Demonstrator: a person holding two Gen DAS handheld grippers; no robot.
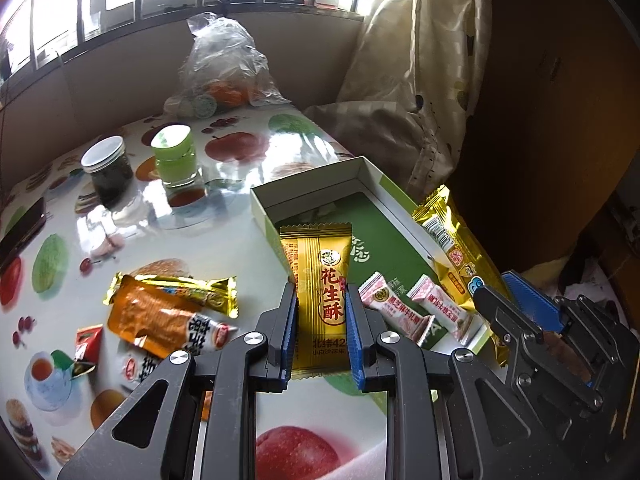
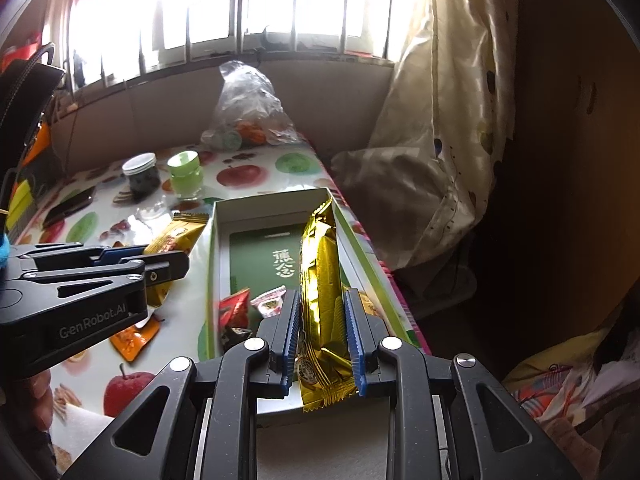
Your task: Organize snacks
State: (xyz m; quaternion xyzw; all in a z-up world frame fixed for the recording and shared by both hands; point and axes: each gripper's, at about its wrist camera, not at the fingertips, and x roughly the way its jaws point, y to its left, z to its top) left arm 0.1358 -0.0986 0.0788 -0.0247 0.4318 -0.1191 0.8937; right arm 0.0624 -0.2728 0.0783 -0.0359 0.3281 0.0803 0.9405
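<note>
An open green and white box [image 1: 372, 184] [image 2: 218, 240] lies on the fruit-print table. My left gripper [image 1: 322, 296] is shut on a gold peanut-candy packet [image 1: 320, 280], held upright at the box's near left edge. My right gripper [image 2: 322, 308] is shut on a long gold snack bar [image 2: 322, 264], held over the box's right side; both also show in the left wrist view, gripper [image 1: 516, 292] and bar [image 1: 452, 240]. Two pink and white candies [image 1: 404, 308] and a red packet [image 2: 234, 308] lie in the box. Loose snacks lie left of it: an orange pouch [image 1: 160, 316], a gold bar [image 1: 192, 288].
A dark jar with a white lid [image 1: 106, 168] and a green-lidded jar [image 1: 176, 156] stand at mid table. A clear plastic bag of fruit [image 1: 224, 68] sits at the far edge. A phone [image 1: 20, 232] lies at the left. A curtain [image 1: 420, 60] hangs right of the table.
</note>
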